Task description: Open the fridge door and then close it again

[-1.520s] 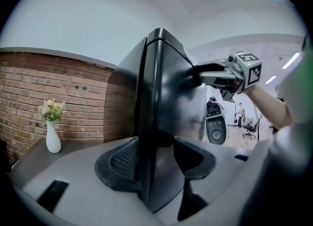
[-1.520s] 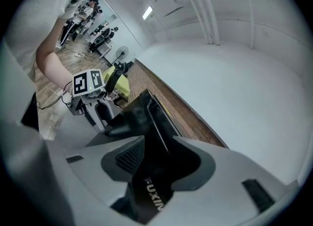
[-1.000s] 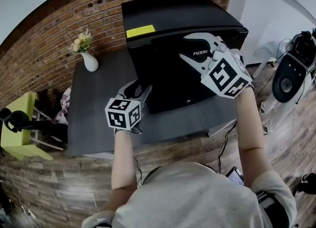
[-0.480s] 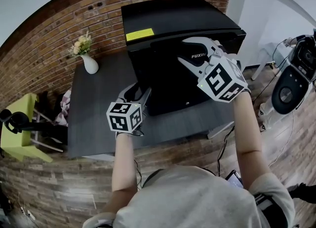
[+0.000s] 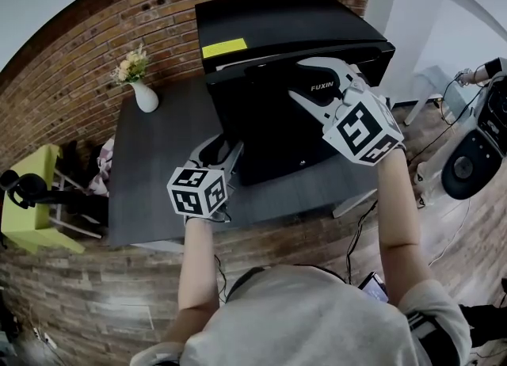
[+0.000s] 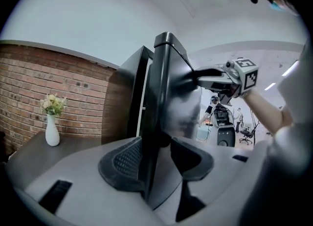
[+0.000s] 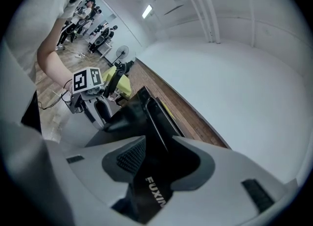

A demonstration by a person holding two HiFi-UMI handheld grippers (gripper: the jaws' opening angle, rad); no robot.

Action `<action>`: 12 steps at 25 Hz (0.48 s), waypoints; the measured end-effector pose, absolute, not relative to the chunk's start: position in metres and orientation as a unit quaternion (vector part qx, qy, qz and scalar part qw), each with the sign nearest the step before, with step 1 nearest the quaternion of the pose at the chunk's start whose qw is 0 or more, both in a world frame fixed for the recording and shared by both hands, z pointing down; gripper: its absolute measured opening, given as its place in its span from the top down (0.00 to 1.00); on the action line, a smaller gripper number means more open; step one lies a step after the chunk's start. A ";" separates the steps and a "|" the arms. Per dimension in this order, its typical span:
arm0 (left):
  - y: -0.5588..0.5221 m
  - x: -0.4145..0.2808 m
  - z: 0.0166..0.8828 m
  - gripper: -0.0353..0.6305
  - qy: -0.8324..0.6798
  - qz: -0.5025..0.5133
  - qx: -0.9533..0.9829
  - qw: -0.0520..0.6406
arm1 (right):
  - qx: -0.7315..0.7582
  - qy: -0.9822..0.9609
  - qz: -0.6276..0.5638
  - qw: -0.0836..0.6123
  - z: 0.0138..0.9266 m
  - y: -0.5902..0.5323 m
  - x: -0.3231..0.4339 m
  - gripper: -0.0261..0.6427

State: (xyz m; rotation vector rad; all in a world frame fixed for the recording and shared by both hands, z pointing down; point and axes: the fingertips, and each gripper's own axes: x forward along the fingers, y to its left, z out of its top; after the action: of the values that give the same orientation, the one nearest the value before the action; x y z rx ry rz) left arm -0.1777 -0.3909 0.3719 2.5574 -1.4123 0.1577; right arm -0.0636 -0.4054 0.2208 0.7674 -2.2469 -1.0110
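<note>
The black fridge (image 5: 293,24) stood on the far right part of a dark grey table (image 5: 158,174), its back to a brick wall (image 5: 79,79). The fridge door (image 5: 277,135) faced the person and stood slightly ajar, with a thin gap showing along its top and left edges.

The left claw (image 5: 223,144) straddled the door's left edge low down. Its jaws were wide and had just been closing, with the thick edge between them and a pad against each face. The right claw (image 5: 299,79) was set narrower and held the door's top edge near its right end. Both claws pointed away from the person and only a little downward.

A yellow sticker (image 5: 224,47) lay on the fridge top near the left front corner. To the far left on the table, well apart from the fridge, stood a white vase (image 5: 145,99) of pale flowers (image 5: 131,65). The table in front of the door was bare. A yellow chair (image 5: 28,206) sat left of the table on the wooden floor (image 5: 95,301). A black-and-white machine (image 5: 467,158) stood to the right, and cables (image 5: 360,230) trailed below the table's near right corner.
</note>
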 end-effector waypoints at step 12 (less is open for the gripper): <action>-0.348 -0.161 0.374 0.66 -0.454 0.059 0.884 0.098 | 0.348 -0.831 -0.380 0.208 0.219 -0.373 -0.043 0.71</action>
State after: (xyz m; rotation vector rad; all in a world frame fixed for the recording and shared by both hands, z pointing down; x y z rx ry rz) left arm -0.1606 -0.3481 0.3741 2.6161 -1.3437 0.1748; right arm -0.0435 -0.3727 0.2185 0.9691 -2.3148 -1.0576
